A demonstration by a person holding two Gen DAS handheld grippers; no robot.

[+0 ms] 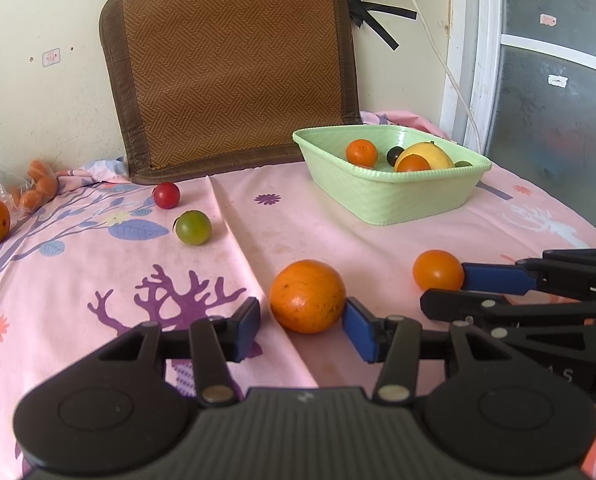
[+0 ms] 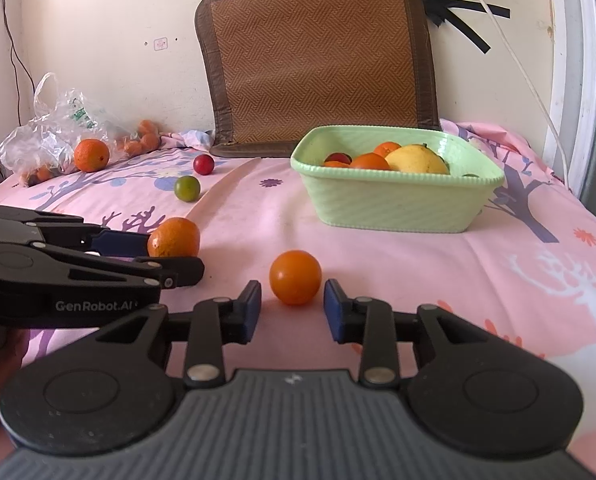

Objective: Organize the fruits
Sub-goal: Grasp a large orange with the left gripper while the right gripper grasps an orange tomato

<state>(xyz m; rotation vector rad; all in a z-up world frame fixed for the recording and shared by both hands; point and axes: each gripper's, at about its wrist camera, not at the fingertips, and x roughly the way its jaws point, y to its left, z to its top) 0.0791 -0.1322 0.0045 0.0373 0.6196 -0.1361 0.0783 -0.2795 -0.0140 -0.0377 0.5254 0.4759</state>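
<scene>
Left wrist view: the left gripper (image 1: 301, 326) is spread wide around a large orange (image 1: 307, 296), nothing gripped. The right gripper (image 2: 292, 306) is likewise parted around a small orange fruit (image 2: 295, 277). Either round fruit could be nudged off across the cloth (image 2: 418, 264), short of the green basket (image 2: 390, 210).

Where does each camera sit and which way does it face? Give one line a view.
Left wrist: on the left gripper, facing the wall across the bed; its open fingers flank the big orange, and the right gripper enters beside it.
Right wrist: on the right gripper, facing likewise; its open fingers flank the small orange.
Both show the green basket and the woven mat.
</scene>
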